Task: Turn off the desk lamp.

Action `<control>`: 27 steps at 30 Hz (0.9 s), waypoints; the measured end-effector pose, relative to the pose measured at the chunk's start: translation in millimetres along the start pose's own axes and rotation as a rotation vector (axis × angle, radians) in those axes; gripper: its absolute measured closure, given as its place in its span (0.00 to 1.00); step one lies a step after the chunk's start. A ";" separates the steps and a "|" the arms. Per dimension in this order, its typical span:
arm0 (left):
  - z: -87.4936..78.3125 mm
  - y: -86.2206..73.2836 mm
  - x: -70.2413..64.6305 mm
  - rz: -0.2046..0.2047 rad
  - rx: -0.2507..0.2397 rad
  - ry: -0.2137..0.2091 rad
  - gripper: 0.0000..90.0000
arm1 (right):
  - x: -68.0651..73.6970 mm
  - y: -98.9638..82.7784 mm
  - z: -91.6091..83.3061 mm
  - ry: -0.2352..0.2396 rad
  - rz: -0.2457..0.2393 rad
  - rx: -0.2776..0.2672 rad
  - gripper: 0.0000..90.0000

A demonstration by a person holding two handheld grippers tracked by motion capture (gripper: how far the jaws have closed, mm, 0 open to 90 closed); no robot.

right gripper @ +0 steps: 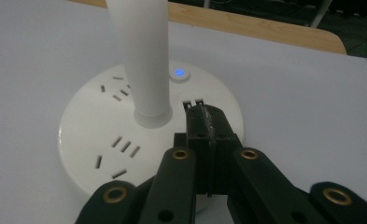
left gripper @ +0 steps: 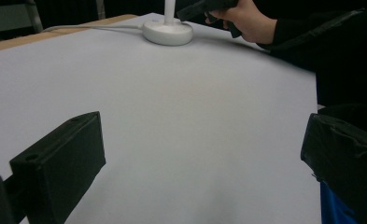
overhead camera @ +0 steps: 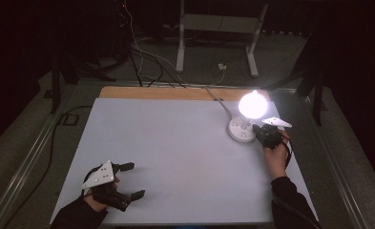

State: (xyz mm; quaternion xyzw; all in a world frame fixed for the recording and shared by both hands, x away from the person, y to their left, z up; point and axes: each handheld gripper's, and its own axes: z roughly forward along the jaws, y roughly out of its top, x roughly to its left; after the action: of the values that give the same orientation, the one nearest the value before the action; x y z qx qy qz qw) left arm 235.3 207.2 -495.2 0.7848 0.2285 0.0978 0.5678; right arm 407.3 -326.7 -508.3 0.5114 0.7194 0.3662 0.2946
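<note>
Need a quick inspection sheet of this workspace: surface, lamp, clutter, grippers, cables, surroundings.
Surface: pale grey table top, wooden strip along the far edge.
Job's things: desk lamp lit; round white socket base with blue-lit button.
Clutter: nothing seen.
Grippers: right gripper shut, tips over the base; left gripper open, holding nothing.
Cables: white lamp cord runs off the far edge.
Surroundings: dark room, white desk frame behind.
</note>
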 end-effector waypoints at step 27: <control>-0.3 0.2 -0.3 0.004 0.000 0.000 0.00 | -3.3 7.4 -16.0 0.004 0.011 -0.063 0.98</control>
State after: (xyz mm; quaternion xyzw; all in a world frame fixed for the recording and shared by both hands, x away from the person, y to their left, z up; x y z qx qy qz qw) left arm 235.0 207.3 -494.9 0.7852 0.2270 0.0990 0.5676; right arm 399.4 -331.9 -493.1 0.5052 0.7052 0.3916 0.3069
